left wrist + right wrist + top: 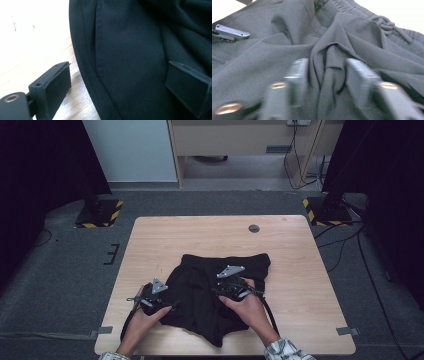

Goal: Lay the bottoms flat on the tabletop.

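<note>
Item: black shorts [215, 295], lying crumpled on the near half of a wooden table [290, 250], waistband toward the far side, one leg end pointing to the near edge. Condition: not yet flat and not yet folded; cloth bunched at the middle, a drawstring [387, 25] loose at the elastic waistband. Left gripper [159, 304]: at the shorts' left edge, jaws spread wide, one jaw over bare wood, the other over the cloth, so the hemmed edge [85, 65] lies between them, not yet pinched. Right gripper [231, 289]: on the middle of the shorts, jaws parted to either side of a raised fold [329, 72] of cloth; the blur leaves it unclear whether the pads touch that fold, but they are not pressed together. Progress, as judged: early stage of handling the garment, most likely smoothing or folding. Done: shorts placed on the table, both grippers brought to their grip points. Left: closing on the edge and the fold, pulling the cloth flat, and every fold after that
</note>
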Motion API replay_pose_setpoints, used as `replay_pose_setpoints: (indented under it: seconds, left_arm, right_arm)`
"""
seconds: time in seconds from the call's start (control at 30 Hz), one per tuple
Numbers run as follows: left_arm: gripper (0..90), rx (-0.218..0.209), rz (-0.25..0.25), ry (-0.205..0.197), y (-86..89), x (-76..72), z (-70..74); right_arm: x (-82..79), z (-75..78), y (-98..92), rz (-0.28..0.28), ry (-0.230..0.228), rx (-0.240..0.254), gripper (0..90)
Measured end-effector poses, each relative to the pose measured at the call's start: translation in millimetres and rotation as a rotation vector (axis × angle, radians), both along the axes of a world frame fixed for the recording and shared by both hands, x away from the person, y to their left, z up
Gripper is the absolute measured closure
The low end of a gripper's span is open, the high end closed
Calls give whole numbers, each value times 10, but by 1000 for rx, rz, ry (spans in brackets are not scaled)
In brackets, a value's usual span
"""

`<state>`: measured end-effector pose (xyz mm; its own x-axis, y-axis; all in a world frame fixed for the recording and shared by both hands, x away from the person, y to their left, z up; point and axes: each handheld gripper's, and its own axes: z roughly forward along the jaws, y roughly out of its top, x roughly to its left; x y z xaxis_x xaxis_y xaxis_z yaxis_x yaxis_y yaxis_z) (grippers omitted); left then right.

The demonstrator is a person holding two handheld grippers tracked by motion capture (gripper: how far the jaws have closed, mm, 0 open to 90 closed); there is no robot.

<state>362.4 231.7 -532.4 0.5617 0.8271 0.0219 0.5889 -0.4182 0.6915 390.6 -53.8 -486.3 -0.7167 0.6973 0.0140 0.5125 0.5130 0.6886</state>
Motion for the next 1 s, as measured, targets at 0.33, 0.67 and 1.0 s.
replay_pose_setpoints:
  seconds: [0.33, 0.67, 1.0]
  left_arm:
    - [47, -19, 8, 16, 16, 13, -11]
    - [46, -20, 10, 17, 17, 12, -11]
    - [44, -20, 13, 18, 19, 12, -12]
  right_arm:
    - [-101, 36, -176, 23, -15, 23, 861]
    - [-329, 23, -1085, -127, -25, 51, 860]
    - [-380, -65, -1768, -285, -20, 82, 860]
